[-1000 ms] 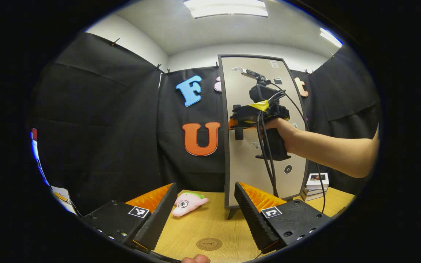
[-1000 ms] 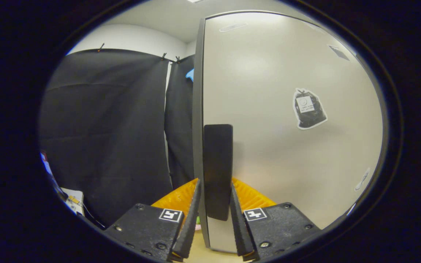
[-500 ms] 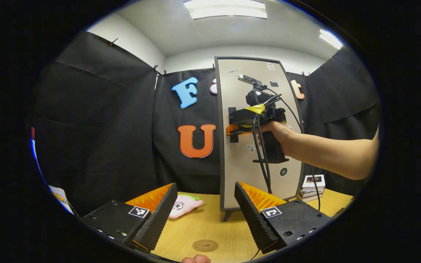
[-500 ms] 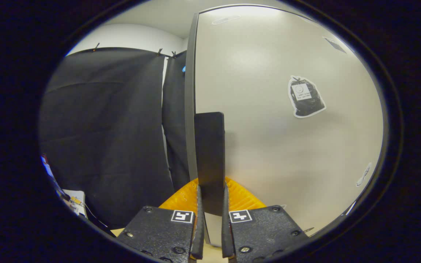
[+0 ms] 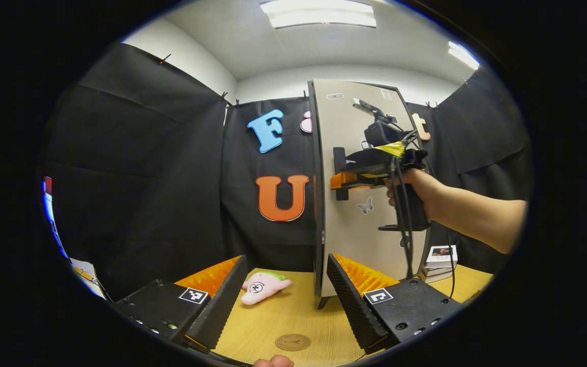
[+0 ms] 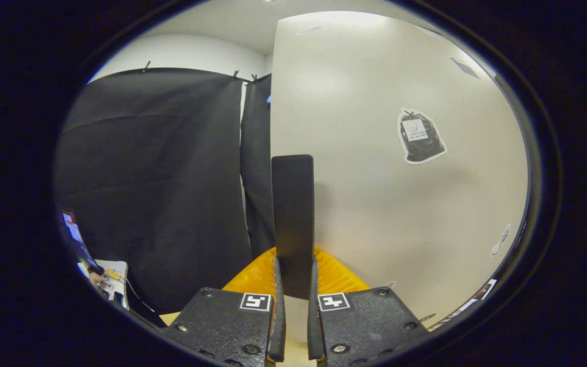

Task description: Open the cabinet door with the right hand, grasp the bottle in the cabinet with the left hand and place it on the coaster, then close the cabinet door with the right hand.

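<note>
The cabinet door (image 6: pixel 375 153) is gripped by its dark vertical handle (image 6: pixel 292 214): the right gripper (image 6: pixel 293 326) has its two fingers closed narrow on the lower end of that handle, one finger pressing on each side. A second ago those fingers stood apart on either side of the handle; half a second ago they had closed on it, and they stay clamped now. Since then the door has swung: in the left gripper view the cabinet door (image 5: pixel 359 204) shows its dark leading edge turned more toward the camera, and its face looks narrower than before. The right gripper (image 5: pixel 344 178), with the hand (image 5: pixel 413 186) that holds it, sits farther right in that view than it did earlier. The bottle cannot be seen in these pictures.

The left gripper (image 5: pixel 281 300) has its jaws wide, with nothing between them. Just ahead of the gap, low on the wooden table (image 5: pixel 293 316), lies the round coaster (image 5: pixel 293 341), with bare tabletop around it. Beyond the left finger lies a pink plush toy (image 5: pixel 263 286), apart from the coaster. The door's bottom edge and a cabinet foot stand just beyond the right finger. Farther right, past the door, a small stack of boxes (image 5: pixel 438 260) rests near the table's edge.
</note>
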A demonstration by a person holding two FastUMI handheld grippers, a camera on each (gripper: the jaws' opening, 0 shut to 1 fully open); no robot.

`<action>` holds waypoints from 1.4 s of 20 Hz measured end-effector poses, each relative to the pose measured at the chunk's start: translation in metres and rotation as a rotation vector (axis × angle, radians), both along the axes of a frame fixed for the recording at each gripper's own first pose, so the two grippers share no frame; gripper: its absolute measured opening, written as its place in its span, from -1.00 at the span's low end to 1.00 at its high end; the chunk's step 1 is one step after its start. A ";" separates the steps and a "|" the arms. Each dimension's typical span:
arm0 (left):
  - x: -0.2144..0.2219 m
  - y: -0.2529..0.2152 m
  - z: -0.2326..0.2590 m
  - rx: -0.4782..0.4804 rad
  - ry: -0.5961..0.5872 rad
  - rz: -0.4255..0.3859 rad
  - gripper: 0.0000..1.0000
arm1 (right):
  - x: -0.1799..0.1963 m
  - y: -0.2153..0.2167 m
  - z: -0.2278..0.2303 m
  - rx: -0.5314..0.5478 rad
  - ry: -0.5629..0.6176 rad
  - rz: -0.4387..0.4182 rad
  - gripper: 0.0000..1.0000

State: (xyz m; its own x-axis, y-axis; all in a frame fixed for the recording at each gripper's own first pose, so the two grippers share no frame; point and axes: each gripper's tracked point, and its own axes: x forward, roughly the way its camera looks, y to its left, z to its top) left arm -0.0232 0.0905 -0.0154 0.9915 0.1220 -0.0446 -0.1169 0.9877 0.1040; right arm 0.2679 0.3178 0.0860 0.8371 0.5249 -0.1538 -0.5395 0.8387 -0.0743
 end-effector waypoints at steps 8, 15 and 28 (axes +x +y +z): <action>0.004 -0.013 0.000 -0.002 -0.004 -0.038 0.90 | -0.010 -0.015 -0.001 0.008 -0.012 0.063 -0.63; 0.005 -0.031 0.000 -0.008 -0.001 -0.069 0.90 | -0.032 -0.031 0.002 0.016 -0.013 0.104 -0.63; 0.015 -0.105 -0.008 -0.042 0.013 -0.245 0.89 | -0.050 -0.073 0.005 -0.020 -0.077 -0.002 -0.65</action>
